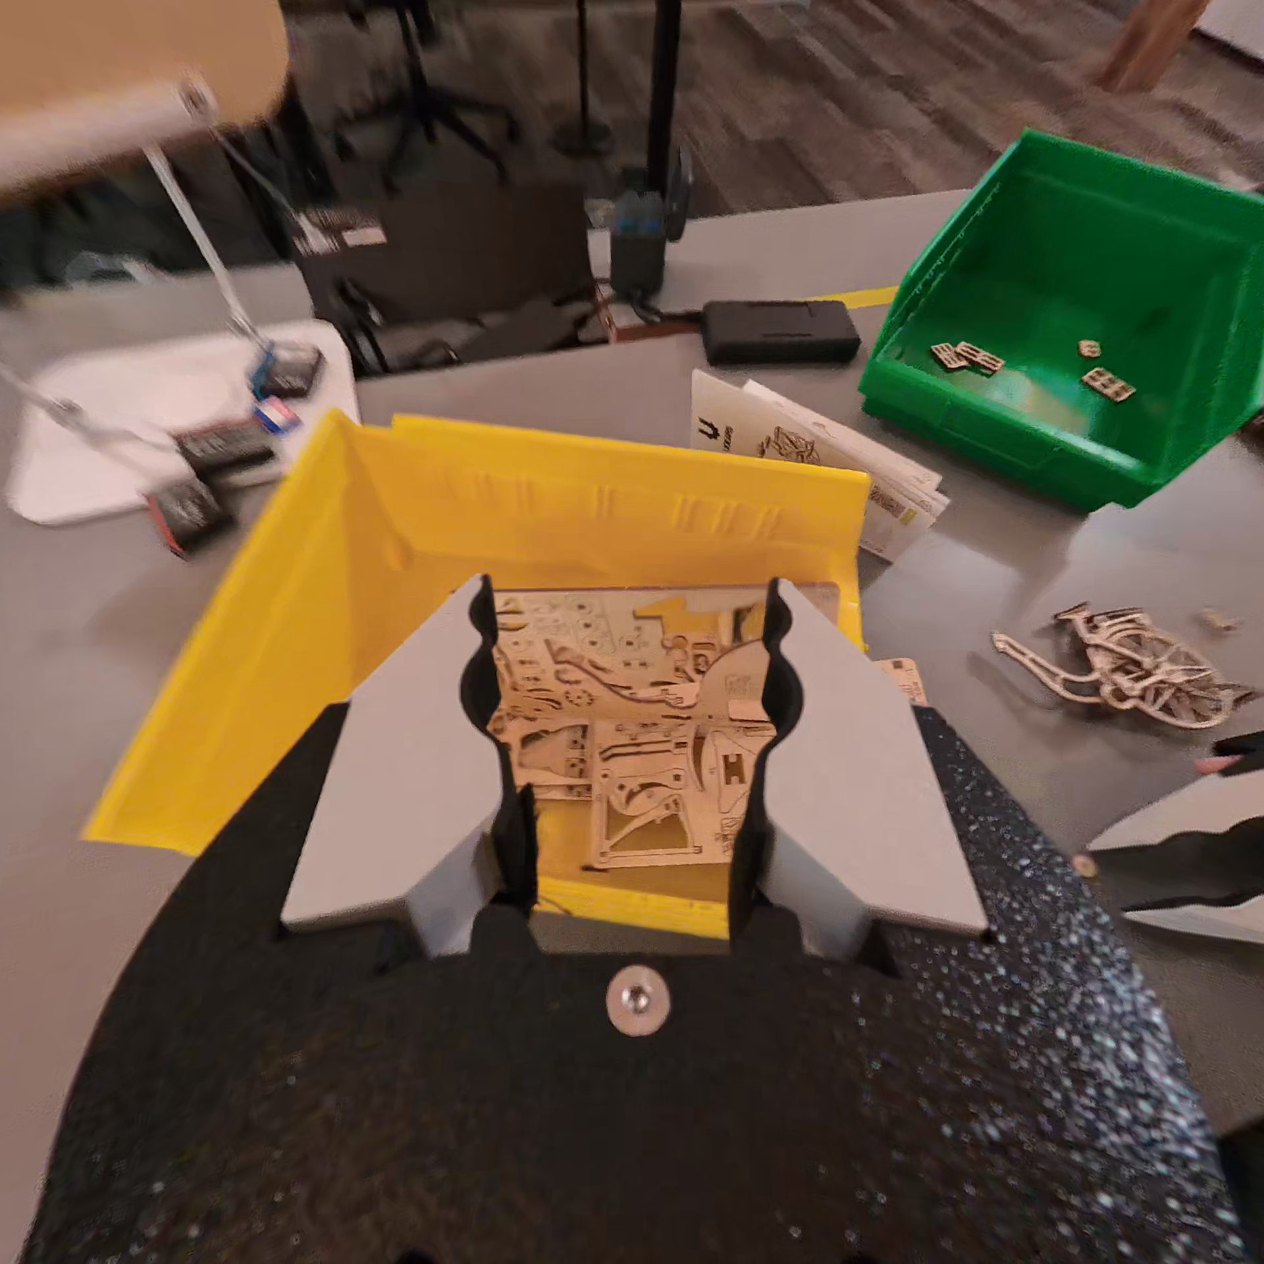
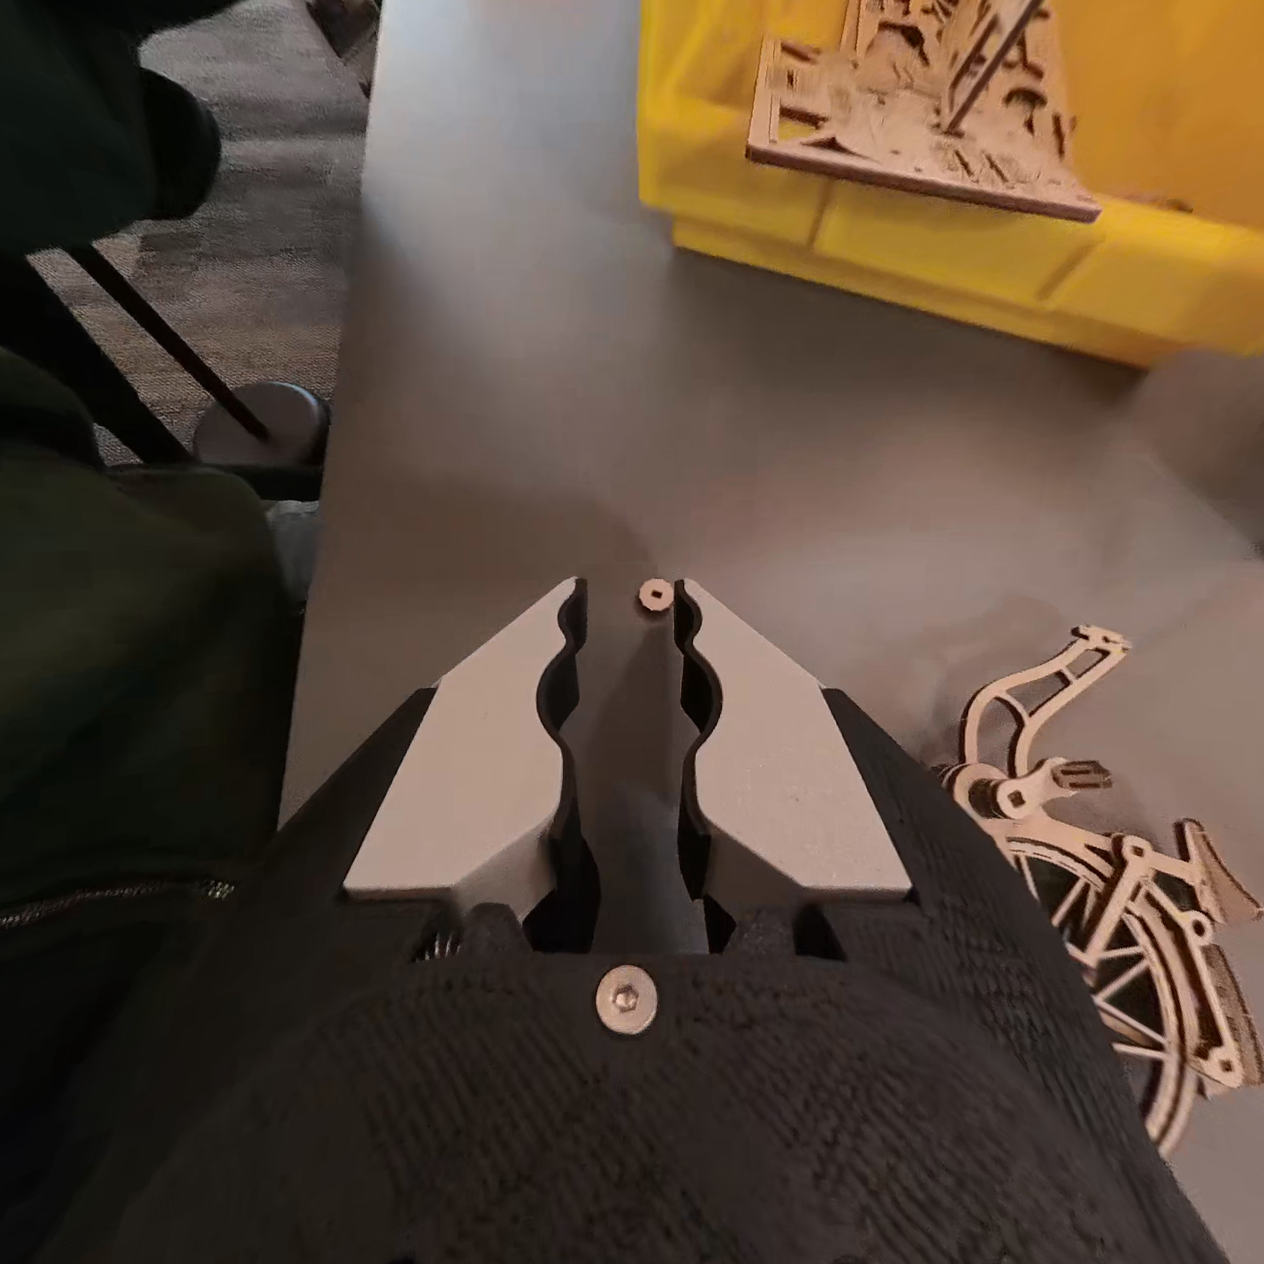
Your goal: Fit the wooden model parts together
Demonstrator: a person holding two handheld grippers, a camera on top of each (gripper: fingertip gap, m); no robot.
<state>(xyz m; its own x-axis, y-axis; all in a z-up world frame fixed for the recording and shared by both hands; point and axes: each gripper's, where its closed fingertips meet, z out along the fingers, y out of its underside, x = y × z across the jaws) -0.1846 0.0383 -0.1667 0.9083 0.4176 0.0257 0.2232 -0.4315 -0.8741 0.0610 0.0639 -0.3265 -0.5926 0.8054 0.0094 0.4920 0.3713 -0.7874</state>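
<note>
Wooden model sheets (image 1: 615, 725) lie in the yellow bin (image 1: 287, 615), and my left gripper (image 1: 629, 615) hovers over them, jaws spread wide and empty. Moving right, my right gripper (image 2: 629, 595) is parted too, a tiny wooden washer (image 2: 654, 594) lying on the grey table (image 2: 752, 465) at its tips. The half-built wooden model (image 2: 1128, 910) lies just beside it.

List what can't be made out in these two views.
- Wooden sheet, left wrist view: sides hidden behind left hand-held gripper fingers.
- Model, right wrist view: cut off by right edge and gripper body.
- Small bits in green bin: too small.
- Upper-left, left wrist view: motion-blurred.
</note>
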